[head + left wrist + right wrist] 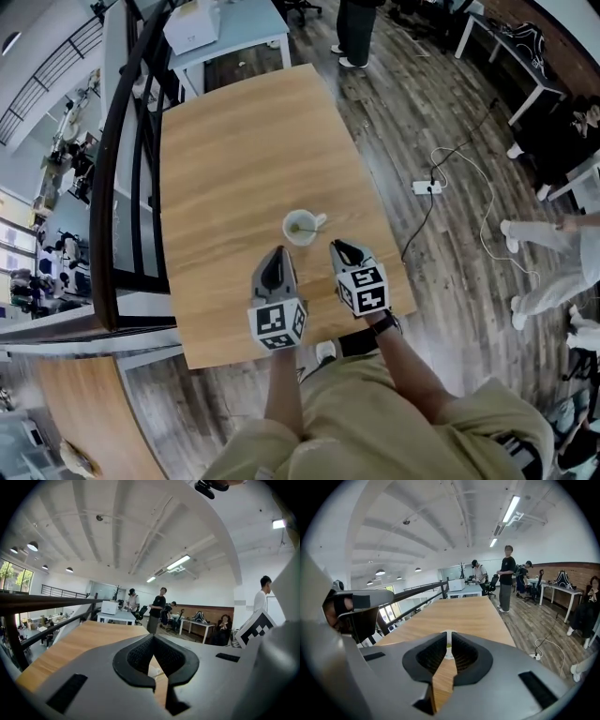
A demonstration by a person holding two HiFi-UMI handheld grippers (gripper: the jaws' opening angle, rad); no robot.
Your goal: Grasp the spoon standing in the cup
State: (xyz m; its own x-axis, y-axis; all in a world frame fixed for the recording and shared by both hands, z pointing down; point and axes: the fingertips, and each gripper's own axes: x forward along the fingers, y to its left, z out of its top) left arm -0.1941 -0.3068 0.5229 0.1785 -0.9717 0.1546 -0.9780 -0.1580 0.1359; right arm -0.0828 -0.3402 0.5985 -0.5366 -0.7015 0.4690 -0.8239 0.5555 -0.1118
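A white cup [302,227] stands on the wooden table [244,150], toward its near end. A thin spoon [303,228] rests inside it. My left gripper [277,251] points at the cup from the near left, a little short of it. Its jaws are shut and empty. On the near right, my right gripper [336,246] is also shut with nothing in it, just beside the cup's handle. In the right gripper view, a sliver of the cup [448,654] shows behind the meeting tips [448,634]. The left gripper [153,637] view shows a pale bit of it [153,671].
A black railing [122,187] runs along the table's left side. Past the far end stand a white table with a box [225,37] and a person [356,33]. A power strip with cables [427,187] lies on the floor at the right, near another person's legs [553,272].
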